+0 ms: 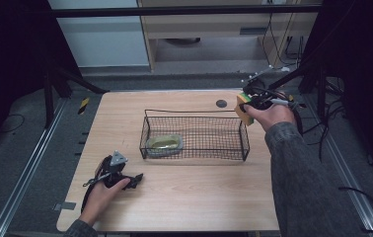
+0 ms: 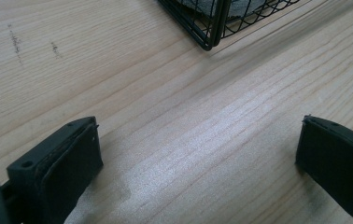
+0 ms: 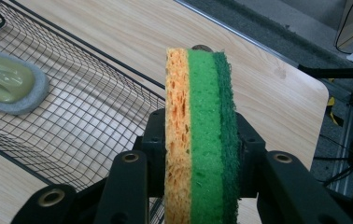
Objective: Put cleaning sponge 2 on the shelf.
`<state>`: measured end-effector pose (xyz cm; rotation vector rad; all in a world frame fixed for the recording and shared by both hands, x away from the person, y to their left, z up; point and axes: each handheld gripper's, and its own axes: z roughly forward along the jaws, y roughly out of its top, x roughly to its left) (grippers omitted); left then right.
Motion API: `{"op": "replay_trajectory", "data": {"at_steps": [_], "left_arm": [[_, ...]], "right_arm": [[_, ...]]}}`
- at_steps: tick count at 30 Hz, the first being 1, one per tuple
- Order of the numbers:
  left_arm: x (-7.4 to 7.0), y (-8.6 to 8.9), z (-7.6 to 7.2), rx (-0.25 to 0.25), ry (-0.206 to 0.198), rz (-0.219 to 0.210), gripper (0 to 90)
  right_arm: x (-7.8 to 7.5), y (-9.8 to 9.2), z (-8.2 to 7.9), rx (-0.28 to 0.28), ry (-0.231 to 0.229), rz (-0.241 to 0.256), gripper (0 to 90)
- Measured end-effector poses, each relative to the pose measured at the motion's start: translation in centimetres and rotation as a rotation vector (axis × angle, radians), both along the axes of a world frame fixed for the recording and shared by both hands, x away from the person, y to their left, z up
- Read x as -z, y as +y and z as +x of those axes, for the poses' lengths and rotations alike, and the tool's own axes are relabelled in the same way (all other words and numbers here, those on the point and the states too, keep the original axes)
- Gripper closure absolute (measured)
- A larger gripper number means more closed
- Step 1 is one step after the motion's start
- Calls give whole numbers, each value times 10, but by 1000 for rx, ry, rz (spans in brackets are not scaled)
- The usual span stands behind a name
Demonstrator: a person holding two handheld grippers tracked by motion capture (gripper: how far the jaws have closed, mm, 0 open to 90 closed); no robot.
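The sponge [image 3: 200,135], orange, green and dark-green layers on edge, is clenched in the right claw [image 1: 251,102] above the counter's [image 1: 184,197] far right corner, just beyond the wire basket's [image 1: 194,154] right end, likely headed inside. The left claw [image 1: 136,180] rests released near the front left corner.

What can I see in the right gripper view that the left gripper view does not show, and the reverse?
Right gripper view alone: a layered orange and green sponge clamped upright in the right gripper, and a green-filled grey dish in the basket. Left gripper view alone: the left gripper, jaws wide apart over bare wood. Both: the wire basket and the wooden table.
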<state>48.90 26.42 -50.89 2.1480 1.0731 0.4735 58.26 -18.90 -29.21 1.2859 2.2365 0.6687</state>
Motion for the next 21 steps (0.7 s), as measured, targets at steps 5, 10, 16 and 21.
{"op": "replay_trajectory", "data": {"at_steps": [5, 10, 16, 21], "left_arm": [[0, 0, 0, 1, 1, 0, 0], [0, 0, 0, 0, 0, -1, 0], [0, 0, 0, 1, 1, 0, 0], [0, 0, 0, 1, 1, 1, 0]], "right_arm": [[6, 5, 1, -14, 1, 2, 650], [15, 8, 3, -17, 17, -5, 650], [31, 9, 8, -13, 37, -11, 649], [43, 7, 13, -15, 38, -12, 649]]}}
